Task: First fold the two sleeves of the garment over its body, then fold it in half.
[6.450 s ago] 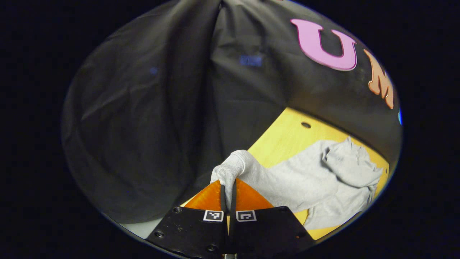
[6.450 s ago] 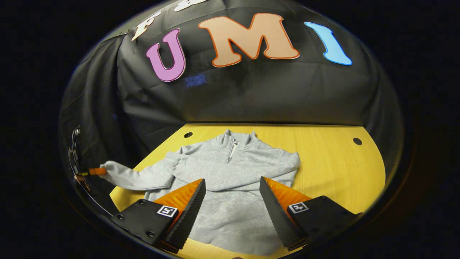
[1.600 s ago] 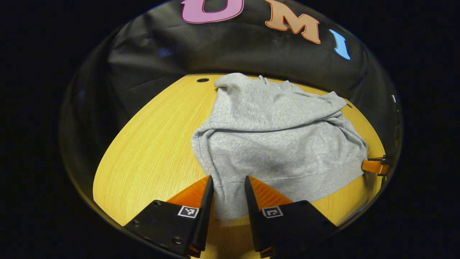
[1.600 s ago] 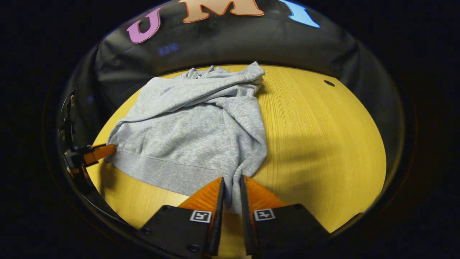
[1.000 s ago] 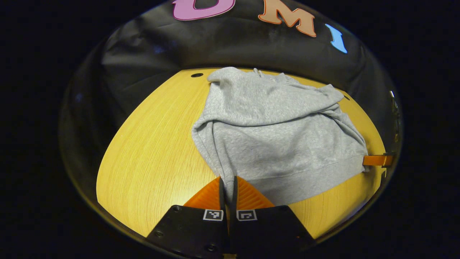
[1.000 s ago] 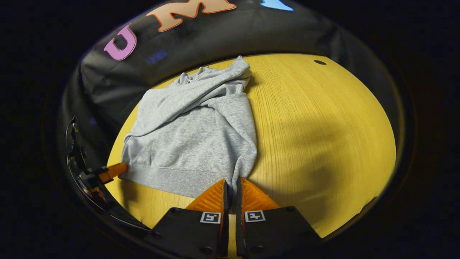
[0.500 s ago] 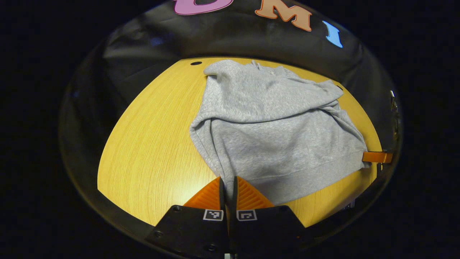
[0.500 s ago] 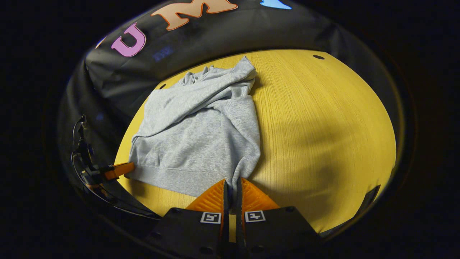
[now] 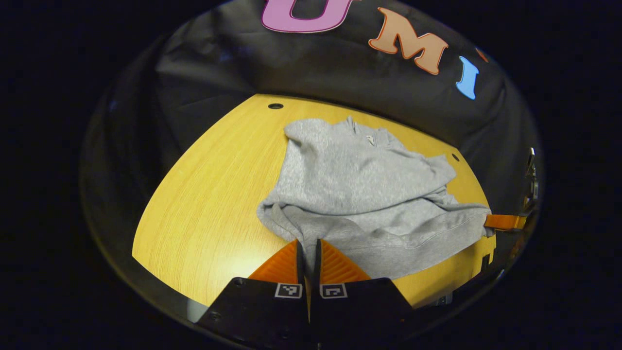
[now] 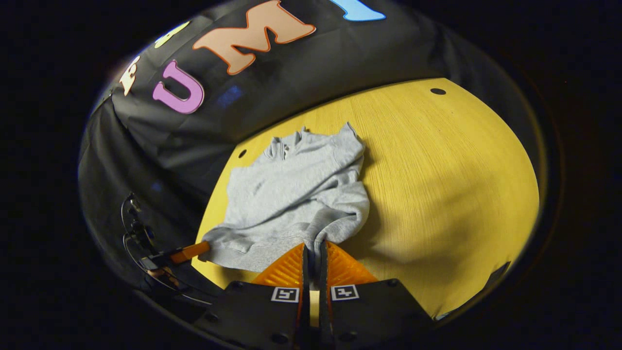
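Yellow wooden table [image 9: 209,194], black cloth wall; left gripper [image 9: 307,248] and right gripper [image 10: 314,250] each clamped on grey sweatshirt [image 9: 359,194] hem; sleeves indistinct

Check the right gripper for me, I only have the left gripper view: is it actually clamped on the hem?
Observer: Yes. In the right gripper view the right gripper has both fingers closed on the sweatshirt at its hem corner, with cloth between them.
Operator: How does my side look from there?
Observer: The left gripper sits at the opposite hem corner, and the hem runs between the two.
Operator: What's past the garment on the right gripper's side?
Observer: The wooden table, with a broad shadow lying across it.
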